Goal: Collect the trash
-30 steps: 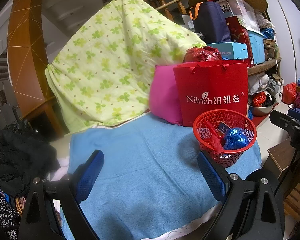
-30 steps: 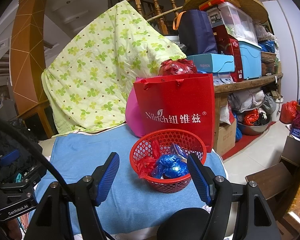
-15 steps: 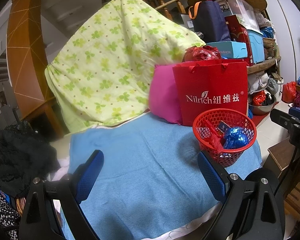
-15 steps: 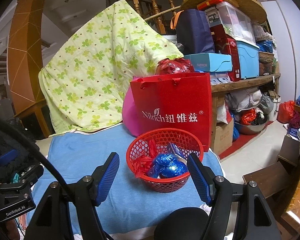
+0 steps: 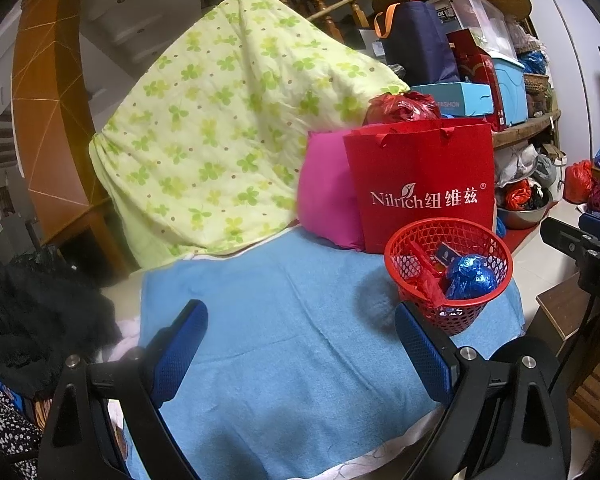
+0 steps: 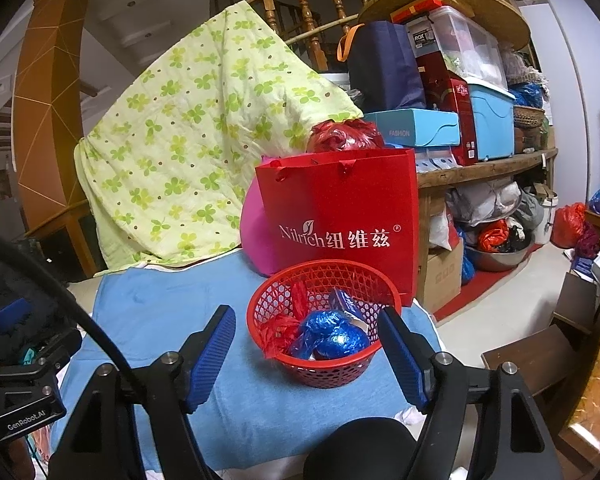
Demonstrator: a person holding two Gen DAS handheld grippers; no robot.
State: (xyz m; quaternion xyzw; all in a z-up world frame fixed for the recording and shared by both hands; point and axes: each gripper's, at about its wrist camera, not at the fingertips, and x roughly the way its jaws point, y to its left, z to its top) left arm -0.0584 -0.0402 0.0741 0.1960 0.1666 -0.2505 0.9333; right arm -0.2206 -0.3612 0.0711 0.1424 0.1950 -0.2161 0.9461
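Right wrist view: the right claw (image 6: 306,342) is held released, nothing between its pads, just short of the red plastic mesh basket (image 6: 324,368), where crumpled blue foil trash (image 6: 332,338) lies. Left of the basket, the blue towel-covered table (image 5: 268,344) is bare to its near edge. The left claw (image 5: 300,342) is spread there, empty. Since the earlier frame the basket is shifted slightly left.

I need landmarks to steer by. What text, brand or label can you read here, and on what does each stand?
"Nilrich" with Chinese characters "纽维兹" and an ® mark: red paper bag behind the red basket.
"FASHION": light blue box on the shelf.
"ROX": label on the clear storage bin.
"GenRobot.AI": body of the left hand-held gripper.
Print on the red carton and the dark wrapper in the basket: too small to read.
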